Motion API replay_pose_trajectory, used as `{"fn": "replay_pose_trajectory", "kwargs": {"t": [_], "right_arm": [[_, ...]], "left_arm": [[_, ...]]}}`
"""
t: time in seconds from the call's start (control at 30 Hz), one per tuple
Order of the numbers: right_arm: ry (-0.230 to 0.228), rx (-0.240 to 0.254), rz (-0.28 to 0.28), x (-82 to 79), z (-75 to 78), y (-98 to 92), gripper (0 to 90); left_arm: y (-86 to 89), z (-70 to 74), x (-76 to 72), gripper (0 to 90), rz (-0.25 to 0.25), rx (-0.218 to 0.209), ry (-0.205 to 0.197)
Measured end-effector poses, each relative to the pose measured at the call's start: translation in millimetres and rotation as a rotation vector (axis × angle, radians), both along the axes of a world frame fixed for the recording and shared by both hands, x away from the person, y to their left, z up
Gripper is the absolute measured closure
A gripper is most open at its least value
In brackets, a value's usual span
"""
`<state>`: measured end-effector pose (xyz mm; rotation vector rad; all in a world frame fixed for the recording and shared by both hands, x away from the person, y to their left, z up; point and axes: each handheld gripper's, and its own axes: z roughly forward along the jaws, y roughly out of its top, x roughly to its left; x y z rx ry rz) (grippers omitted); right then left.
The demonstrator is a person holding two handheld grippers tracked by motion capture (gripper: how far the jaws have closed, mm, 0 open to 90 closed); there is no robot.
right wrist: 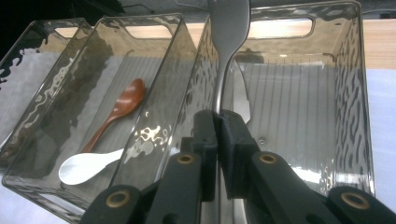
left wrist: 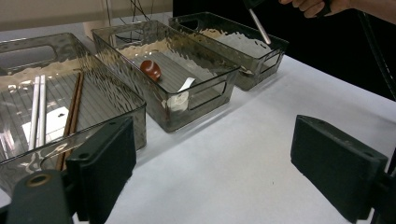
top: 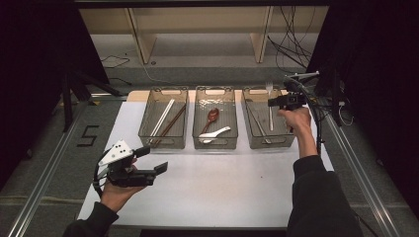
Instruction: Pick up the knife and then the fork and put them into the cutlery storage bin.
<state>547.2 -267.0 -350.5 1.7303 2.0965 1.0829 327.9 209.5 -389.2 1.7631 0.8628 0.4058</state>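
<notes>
You are holding a fork in your right claw. The claw is pinching the thin handle tight, so the fork is not slipping, and its wide end is sticking out past the jaws. Right under the claw is the right bin, which already has other silver cutlery in it, so I think the fork is going there. Watch the bin wall just beside the claw, next to the spoon bin. Inside there is open room to go down. Your left claw is waiting wide open with nothing in it, above bare table.
</notes>
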Motion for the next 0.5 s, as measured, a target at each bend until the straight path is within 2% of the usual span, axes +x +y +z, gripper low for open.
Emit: {"fn": "replay_pose_trajectory", "kwargs": {"t": [0.2, 0.5], "right_arm": [[0.005, -0.017, -0.010, 0.8, -2.8, 3.2, 86.3], [0.012, -0.014, -0.008, 2.0, -9.0, 8.4, 86.3]], "left_arm": [[-0.3, 0.0, -0.4, 13.7, 0.001, -0.001, -0.001], [-0.5, -0.1, -0.4, 13.7, 0.001, -0.001, -0.001]]}}
